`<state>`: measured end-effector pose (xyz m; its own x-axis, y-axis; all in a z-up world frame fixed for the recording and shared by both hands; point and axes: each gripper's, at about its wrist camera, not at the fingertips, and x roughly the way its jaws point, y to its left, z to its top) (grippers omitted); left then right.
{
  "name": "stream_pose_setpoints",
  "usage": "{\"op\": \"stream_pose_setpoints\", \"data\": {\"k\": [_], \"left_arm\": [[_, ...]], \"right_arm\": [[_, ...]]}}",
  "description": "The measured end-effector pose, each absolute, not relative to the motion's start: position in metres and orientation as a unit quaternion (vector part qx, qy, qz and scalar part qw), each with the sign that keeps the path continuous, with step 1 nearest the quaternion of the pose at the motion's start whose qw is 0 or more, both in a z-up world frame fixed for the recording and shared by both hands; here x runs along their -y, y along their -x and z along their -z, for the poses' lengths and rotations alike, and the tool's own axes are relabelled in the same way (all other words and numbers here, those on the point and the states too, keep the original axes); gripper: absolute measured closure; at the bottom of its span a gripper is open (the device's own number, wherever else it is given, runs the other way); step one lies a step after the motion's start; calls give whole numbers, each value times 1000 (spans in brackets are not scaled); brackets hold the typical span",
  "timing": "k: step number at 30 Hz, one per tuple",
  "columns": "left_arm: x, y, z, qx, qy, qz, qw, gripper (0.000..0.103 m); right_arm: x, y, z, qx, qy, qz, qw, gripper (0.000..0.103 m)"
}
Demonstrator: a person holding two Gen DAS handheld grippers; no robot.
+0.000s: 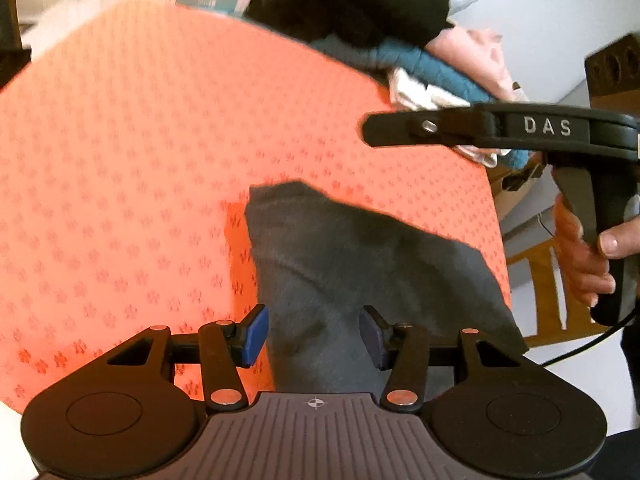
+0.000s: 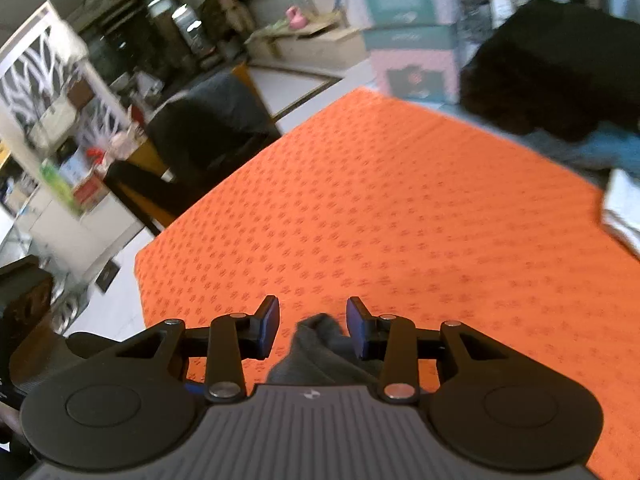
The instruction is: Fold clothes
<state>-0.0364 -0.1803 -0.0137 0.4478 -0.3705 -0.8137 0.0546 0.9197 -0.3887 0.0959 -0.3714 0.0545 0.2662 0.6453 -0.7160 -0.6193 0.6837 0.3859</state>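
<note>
Two hand-held grippers, left point(image 1: 314, 334) and right point(image 2: 313, 328), hover with jaws parted, gripping nothing, above a folded dark-grey garment point(image 1: 360, 264) near the orange patterned tablecloth's point(image 1: 140, 160) front edge.

One grey garment point(image 1: 360, 272), one clothes pile point(image 1: 380, 32), two tools point(image 1: 314, 336), one orange cloth point(image 1: 120, 160)

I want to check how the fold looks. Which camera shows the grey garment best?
The left wrist view: the grey garment lies spread on the orange tablecloth, most of its outline visible. The right wrist view shows only a small bunched corner of it between the open right gripper.
</note>
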Motion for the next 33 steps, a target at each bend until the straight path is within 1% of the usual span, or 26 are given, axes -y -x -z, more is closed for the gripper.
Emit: {"op": "stream_pose_setpoints", "data": {"k": [6,13,15,17,20,24,27,33], "left_arm": [[185,43,0,-489,123,129,854,50],[188,49,-6,-474,102,124,866,51],[188,48,-6,-471,103,125,867,54],[188,47,-5,-469,101,127,868,59],[190,46,-2,-471,94,126,868,61],[191,42,1,-475,92,125,866,61],[191,40,3,-476,87,125,866,62],[196,34,6,-465,70,134,872,62]], "right_arm": [[419,-81,-58,-454,-19,-356,816,59],[472,-57,-34,-471,-37,-302,828,59],[486,-49,-25,-478,-46,-287,829,59],[498,-40,-17,-484,-55,-271,830,59],[513,-25,-5,-494,-72,-249,830,59],[527,-9,11,-505,-97,-228,827,59],[529,3,17,-503,-99,-216,831,59],[540,20,24,-502,-108,-180,839,55]]}}
